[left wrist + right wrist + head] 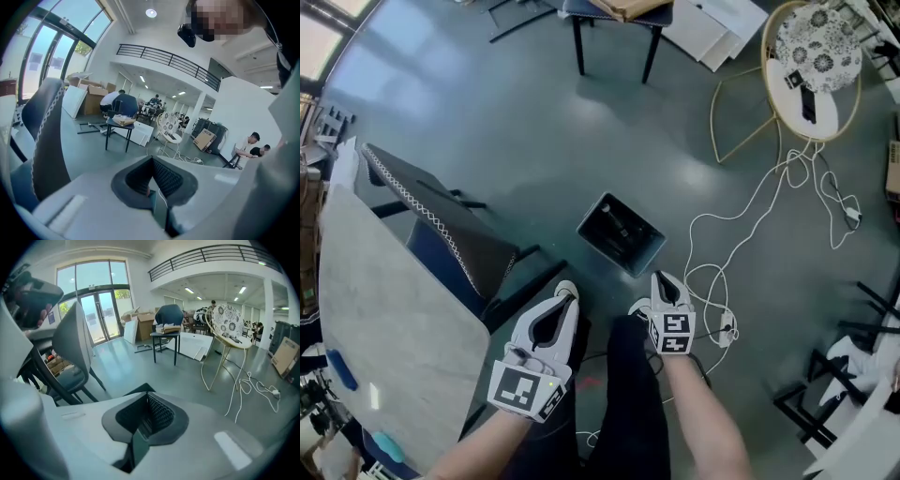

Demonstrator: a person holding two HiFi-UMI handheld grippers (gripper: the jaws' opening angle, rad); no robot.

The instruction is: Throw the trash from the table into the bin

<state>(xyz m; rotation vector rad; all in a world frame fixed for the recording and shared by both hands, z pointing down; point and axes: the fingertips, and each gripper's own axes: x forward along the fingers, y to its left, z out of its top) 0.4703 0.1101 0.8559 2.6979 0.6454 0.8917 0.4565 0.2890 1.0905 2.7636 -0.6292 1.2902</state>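
Bin [621, 234], one dark open box, stands on the floor just ahead of the two grippers, and something dark inside it cannot be made out. Left gripper [565, 289] and right gripper [666, 278] each have their jaws closed together on nothing. One pale table [384, 309] lies at the left, with two small things near its edge, a blue item [342, 368] and a teal item [386, 444].

floor [487, 141]: glossy, smooth | table [384, 309]: matt, stone-look top | bin [649, 249]: smooth dark plastic

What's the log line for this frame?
left tongs: shut, empty | right tongs: shut, empty | bin: on floor, ahead of both | table: at left
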